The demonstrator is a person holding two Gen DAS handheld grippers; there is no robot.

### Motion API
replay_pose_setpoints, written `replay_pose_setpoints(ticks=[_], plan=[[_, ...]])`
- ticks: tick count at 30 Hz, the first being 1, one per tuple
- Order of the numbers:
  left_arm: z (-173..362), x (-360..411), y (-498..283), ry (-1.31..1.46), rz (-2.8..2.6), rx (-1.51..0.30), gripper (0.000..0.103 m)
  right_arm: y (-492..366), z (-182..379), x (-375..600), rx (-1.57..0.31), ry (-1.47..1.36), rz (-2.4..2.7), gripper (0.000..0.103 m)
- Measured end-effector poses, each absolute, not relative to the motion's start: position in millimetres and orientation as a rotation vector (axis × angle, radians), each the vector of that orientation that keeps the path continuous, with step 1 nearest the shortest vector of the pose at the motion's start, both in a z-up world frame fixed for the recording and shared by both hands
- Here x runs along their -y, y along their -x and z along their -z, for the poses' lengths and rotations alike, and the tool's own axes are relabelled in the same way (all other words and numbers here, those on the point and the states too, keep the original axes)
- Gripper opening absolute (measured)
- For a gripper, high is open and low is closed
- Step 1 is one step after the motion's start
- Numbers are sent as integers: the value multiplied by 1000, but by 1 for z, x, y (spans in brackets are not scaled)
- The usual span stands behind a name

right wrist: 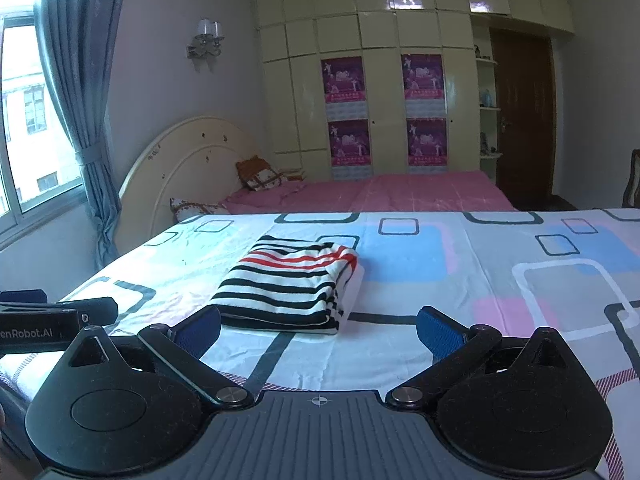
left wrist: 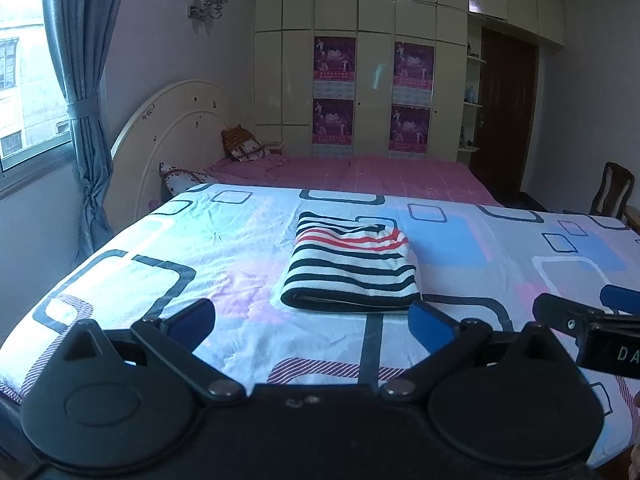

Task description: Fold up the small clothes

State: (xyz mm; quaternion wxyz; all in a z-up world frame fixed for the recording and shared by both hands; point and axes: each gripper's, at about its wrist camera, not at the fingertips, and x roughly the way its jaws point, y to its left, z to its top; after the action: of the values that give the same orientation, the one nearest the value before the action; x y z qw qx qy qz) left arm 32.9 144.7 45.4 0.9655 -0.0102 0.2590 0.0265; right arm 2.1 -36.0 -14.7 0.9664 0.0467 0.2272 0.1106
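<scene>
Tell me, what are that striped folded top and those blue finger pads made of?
The striped top looks like soft knit cotton: matte, with rounded folds, though its fibre is uncertain. The blue pads on the right gripper seem to be rubber or textured plastic, judging by their fine dotted grain.

Left wrist view: mounted low behind the left gripper (left wrist: 312, 322), facing forward across the patterned bedsheet (left wrist: 224, 248) toward the wardrobe (left wrist: 372, 80) at 12 o'clock, folded striped garment (left wrist: 352, 268) close ahead. Right wrist view: same low forward aim behind the right gripper (right wrist: 318, 330), garment (right wrist: 288, 280) near at 11 o'clock. Shared by both: sheet, garment, headboard (right wrist: 188, 160), wardrobe, window (left wrist: 24, 80) at 10 o'clock.
</scene>
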Motion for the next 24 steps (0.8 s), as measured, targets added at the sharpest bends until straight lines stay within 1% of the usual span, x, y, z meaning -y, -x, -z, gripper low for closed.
replay_pose_setpoints(ticks=[24], plan=[[-48,-142,-31,16,-64,-517,103,-3,17,43,-456,-106,-249,103]])
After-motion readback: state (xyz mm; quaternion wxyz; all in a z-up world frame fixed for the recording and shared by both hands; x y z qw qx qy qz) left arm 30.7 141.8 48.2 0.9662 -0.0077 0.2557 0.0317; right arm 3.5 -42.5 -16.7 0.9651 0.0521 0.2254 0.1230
